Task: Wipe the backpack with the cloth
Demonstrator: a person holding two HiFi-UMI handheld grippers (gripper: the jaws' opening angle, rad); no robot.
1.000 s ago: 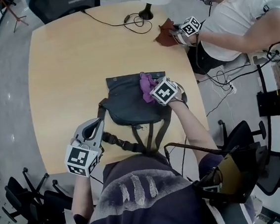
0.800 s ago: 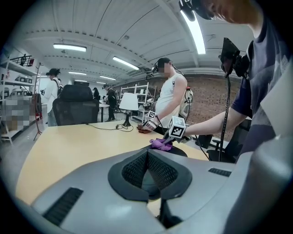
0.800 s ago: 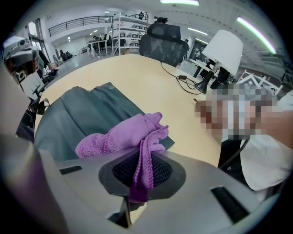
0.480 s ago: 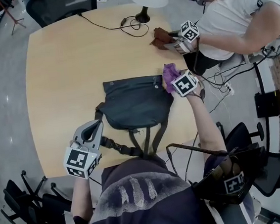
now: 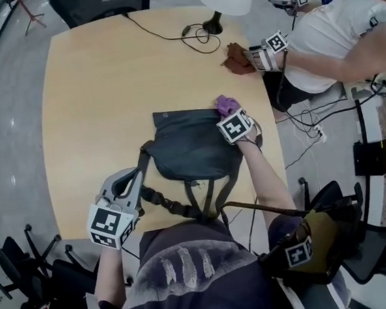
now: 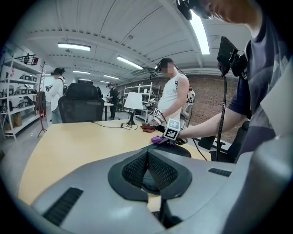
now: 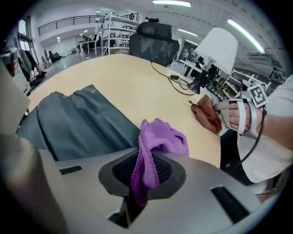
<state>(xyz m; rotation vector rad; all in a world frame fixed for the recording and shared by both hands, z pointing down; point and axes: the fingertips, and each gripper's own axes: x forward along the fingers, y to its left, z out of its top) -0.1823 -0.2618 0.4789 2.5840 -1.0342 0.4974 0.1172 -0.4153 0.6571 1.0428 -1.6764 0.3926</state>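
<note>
Well, the left gripper [image 5: 129,184] hangs at the 8 o'clock side of the dark grey backpack [image 5: 191,147], jaws pressed together on nothing. The backpack lies flat on the wooden table [image 5: 96,85] — and at its 1 o'clock corner the right gripper [image 5: 228,114] is clamped on the purple cloth [image 5: 226,104].

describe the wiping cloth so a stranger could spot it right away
On the tan table lies a dark grey backpack. At its far right corner, the right gripper pinches the cloth: a bright purple bunch, unlike the brown item farther back.
</note>
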